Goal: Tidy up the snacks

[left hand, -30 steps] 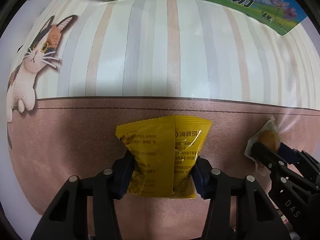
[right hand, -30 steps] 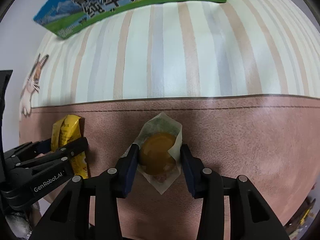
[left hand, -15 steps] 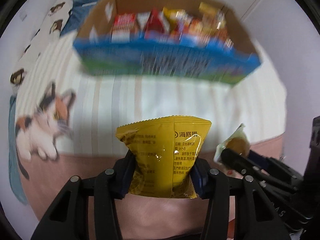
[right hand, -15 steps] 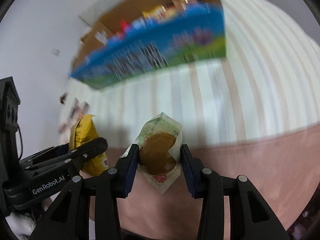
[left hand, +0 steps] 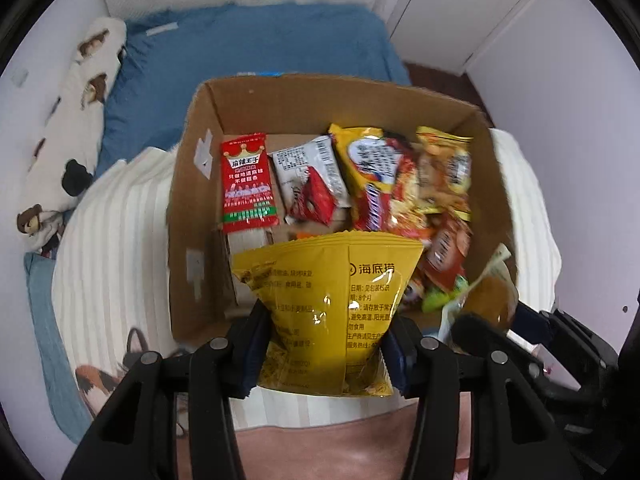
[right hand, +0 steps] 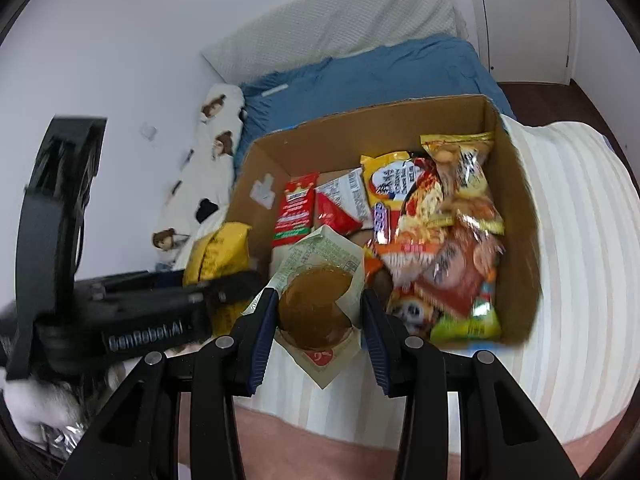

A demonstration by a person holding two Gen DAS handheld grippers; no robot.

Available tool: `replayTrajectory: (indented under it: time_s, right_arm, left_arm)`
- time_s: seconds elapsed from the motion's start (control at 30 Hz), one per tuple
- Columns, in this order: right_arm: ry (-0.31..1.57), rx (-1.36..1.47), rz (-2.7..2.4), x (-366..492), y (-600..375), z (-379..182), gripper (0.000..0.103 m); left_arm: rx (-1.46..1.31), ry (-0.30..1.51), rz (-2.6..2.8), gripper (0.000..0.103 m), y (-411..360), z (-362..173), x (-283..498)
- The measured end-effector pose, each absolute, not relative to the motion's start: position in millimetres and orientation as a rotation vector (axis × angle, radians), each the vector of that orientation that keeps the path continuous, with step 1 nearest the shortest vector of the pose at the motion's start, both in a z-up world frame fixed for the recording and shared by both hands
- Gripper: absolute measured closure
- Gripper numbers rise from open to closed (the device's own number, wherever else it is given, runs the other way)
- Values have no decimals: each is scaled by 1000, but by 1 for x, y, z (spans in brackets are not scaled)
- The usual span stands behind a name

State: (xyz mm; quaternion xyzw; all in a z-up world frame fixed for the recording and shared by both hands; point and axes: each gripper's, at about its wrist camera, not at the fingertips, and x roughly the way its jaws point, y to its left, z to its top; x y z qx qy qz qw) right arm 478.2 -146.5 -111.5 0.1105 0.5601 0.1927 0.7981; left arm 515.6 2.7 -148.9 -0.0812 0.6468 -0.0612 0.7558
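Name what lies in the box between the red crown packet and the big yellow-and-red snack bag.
A white and red packet lies between the red crown packet and the yellow-and-red bag, shown in both wrist views.

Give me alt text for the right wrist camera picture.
The right tool clamps a clear-wrapped brown pastry at the near edge of an open cardboard box of snack packets on a bed. At left, the left tool holds a yellow packet.

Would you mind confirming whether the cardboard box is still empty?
No, the cardboard box already holds several snack packets, including a red sachet standing by its left wall.
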Motion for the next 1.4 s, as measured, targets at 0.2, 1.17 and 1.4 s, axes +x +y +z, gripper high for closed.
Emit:
replayTrajectory:
  time_s: [0.2,1.17,1.4]
  right_arm:
    - [1341,229,396,519,-139,-154,58]
    - [1447,123,186,526,-179,-172,6]
    - [1324,88,189,497,-183,-130,6]
  left_arm:
    - [-193,1541,-96,55,13,-196,558]
    - [-169,1481,-79,16,12,-188,543]
    - [-172,1328,-68,16,13,-149,502]
